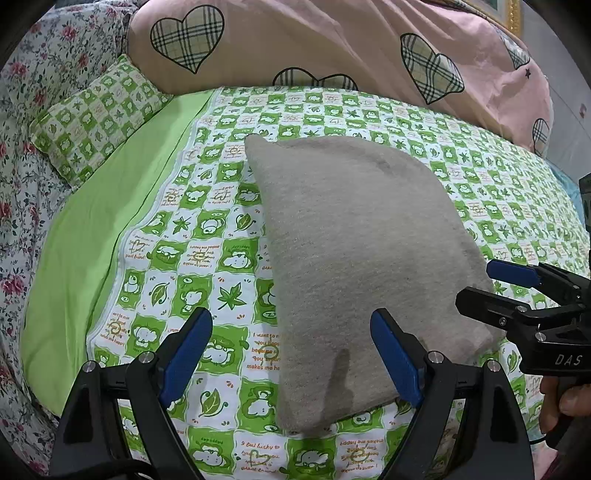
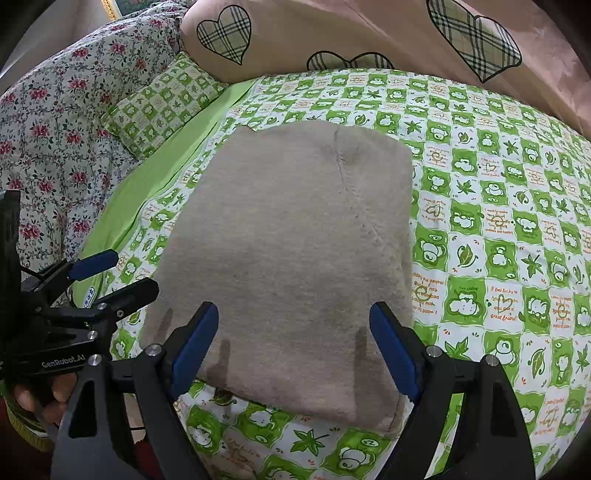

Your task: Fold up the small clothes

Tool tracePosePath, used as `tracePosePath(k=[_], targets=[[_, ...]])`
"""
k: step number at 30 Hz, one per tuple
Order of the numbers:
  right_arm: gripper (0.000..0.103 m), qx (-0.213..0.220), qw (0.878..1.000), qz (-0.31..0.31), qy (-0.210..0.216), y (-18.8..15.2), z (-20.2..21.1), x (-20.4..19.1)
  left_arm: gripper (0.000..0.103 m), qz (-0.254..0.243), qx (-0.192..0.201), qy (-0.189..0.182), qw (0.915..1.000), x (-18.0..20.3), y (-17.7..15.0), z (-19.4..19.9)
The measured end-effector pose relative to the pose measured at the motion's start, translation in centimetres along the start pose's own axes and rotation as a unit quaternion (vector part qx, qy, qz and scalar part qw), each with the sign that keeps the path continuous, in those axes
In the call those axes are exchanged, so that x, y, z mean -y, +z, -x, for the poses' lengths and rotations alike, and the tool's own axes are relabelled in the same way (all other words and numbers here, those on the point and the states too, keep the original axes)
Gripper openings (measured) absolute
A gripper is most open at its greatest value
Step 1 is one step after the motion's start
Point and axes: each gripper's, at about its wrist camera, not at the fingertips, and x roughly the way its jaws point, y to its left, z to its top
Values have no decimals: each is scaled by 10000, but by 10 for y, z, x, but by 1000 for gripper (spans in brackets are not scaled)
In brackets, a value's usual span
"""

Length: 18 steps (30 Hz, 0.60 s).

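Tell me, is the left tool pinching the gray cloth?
No, the left tool is open, its blue fingers apart above the gray cloth.

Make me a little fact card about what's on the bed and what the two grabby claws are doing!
surface: bed with green checkered sheet
garment: grey folded cloth, lying flat on the sheet
left gripper: open, at the cloth's near left edge, holding nothing
right gripper: open, above the cloth's near edge, holding nothing
behind: small green pillow, pink heart quilt, floral quilt
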Motion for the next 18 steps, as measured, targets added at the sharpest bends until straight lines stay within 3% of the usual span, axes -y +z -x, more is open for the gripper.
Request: tracePosePath(k=[18], targets=[[84,1,10000,6,15,2,1,2,88,0,18,-23,10000,1,0,0]])
